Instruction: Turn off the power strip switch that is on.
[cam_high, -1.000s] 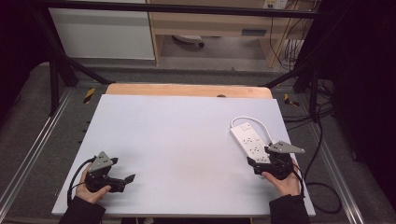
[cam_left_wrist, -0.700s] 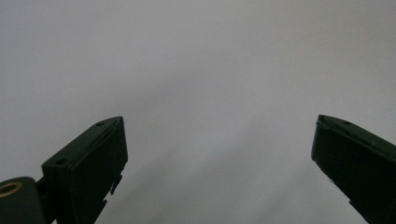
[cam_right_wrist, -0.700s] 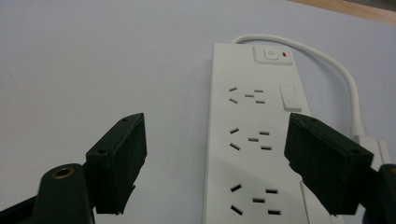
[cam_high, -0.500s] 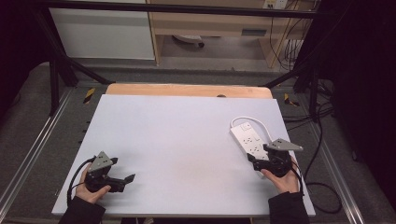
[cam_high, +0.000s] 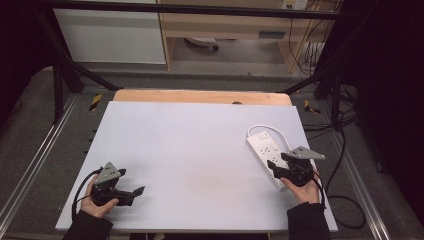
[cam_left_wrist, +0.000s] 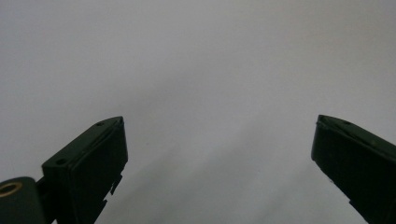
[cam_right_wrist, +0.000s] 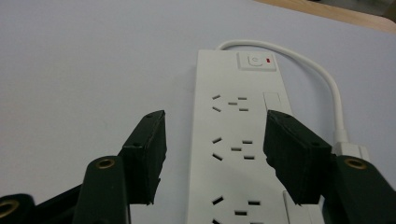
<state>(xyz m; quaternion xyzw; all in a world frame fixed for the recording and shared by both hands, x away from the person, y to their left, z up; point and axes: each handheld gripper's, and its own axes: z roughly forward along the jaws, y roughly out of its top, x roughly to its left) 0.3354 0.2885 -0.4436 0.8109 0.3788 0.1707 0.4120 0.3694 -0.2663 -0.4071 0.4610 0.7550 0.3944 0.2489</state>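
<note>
White table top (cam_high: 190, 150) spans most of the high view, laid over a wooden board (cam_high: 200, 96) whose far edge is seen beyond it; dark floor and metal frame rails are seen around it. Power strip (cam_high: 267, 152) is lying flat on the table top at its right side, angled, switch end away from the person, near end under the right gripper (cam_high: 276, 169). In the right gripper view the power strip (cam_right_wrist: 240, 140) is seen running lengthwise between the two black jaws, sockets facing up, rocker switch (cam_right_wrist: 254, 60) with a red mark at the far end. White cord (cam_right_wrist: 322, 79) is seen leaving the switch end, looping round the strip's right side and back toward the gripper, ending in a white plug (cam_right_wrist: 350, 150) just beside the right jaw. Right gripper (cam_right_wrist: 215, 154) jaws have just been closing and are set astride the strip: a gap of table top is seen between the left jaw and the strip's edge, the right jaw overlaps the strip's right edge, contact cannot be told; no firm pinch is seen. Left gripper (cam_high: 135, 192) is held low over the near left corner of the table top, well apart from the strip. Left gripper (cam_left_wrist: 219, 140) jaws are spread wide, with bare table top between them.
</note>
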